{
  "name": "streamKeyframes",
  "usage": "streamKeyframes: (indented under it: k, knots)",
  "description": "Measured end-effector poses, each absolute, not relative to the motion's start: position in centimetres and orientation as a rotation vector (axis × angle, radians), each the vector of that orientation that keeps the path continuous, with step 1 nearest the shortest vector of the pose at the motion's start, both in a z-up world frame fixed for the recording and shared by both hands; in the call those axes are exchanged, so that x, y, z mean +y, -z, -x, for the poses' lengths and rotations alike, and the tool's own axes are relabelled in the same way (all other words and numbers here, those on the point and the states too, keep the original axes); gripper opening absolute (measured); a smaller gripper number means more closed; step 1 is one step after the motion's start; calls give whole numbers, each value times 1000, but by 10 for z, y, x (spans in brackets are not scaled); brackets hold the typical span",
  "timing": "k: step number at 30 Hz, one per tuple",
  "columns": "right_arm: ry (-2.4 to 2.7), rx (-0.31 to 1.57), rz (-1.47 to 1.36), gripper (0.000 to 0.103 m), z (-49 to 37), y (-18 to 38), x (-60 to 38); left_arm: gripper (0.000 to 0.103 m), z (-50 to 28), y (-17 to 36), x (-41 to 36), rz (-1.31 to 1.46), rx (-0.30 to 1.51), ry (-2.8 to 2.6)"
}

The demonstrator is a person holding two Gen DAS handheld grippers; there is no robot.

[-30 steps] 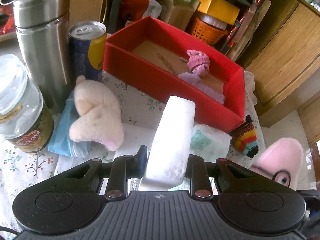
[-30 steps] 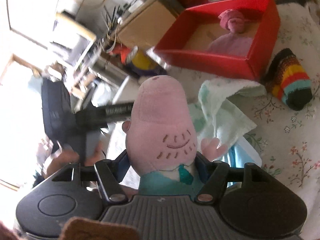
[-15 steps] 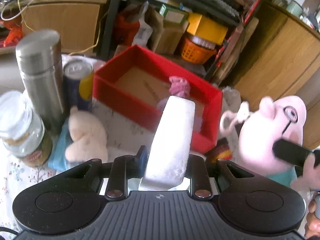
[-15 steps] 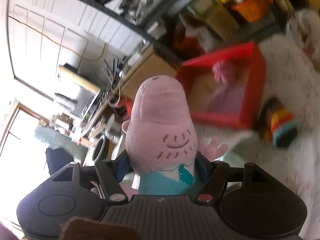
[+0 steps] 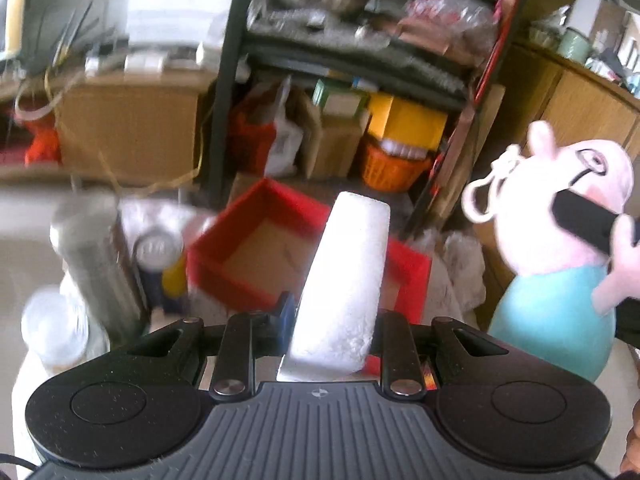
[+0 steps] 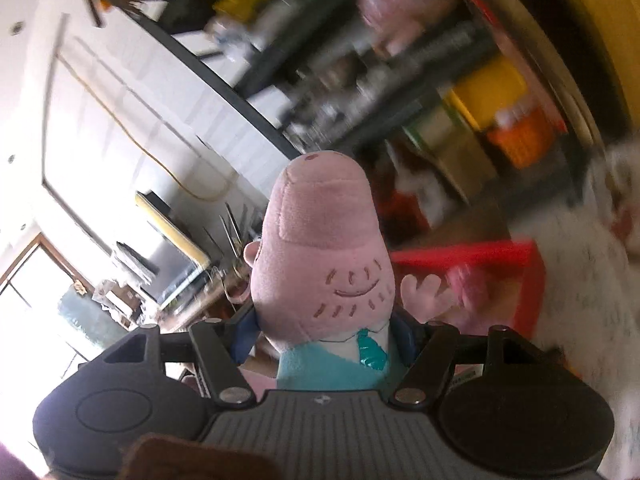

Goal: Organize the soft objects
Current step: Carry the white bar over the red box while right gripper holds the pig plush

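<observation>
Left gripper [image 5: 334, 320] pinches a white foam block [image 5: 344, 280] that stands up between its fingers, hiding part of the red box [image 5: 224, 264] beyond. Right gripper [image 6: 324, 334] is clamped on the pink pig plush [image 6: 320, 264] at its teal body; in the left view the plush [image 5: 560, 264] hangs off to the right, partly cut by the frame edge. Beside the box, a steel flask [image 5: 96, 264] and a can [image 5: 160, 256] are smeared by blur. Behind, cluttered shelves [image 5: 360, 52] are hard to make out.
</observation>
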State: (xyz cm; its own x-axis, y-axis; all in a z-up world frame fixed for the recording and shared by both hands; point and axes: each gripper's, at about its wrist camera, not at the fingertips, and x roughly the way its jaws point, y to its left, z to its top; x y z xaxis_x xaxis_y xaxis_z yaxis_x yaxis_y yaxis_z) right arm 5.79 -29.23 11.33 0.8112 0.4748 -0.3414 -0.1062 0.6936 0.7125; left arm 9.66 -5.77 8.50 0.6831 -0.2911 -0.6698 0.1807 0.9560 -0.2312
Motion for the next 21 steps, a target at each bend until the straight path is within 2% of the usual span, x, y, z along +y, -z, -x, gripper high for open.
streamKeyframes:
  k: [8,21]
  knots:
    - [-290,478,-717,39,-74,-123,-294,25,-116,-103,-75,118,708,264]
    - [-275,449,-655,39,-89,-123,-281,25,-127,-102,-80,80,684,236]
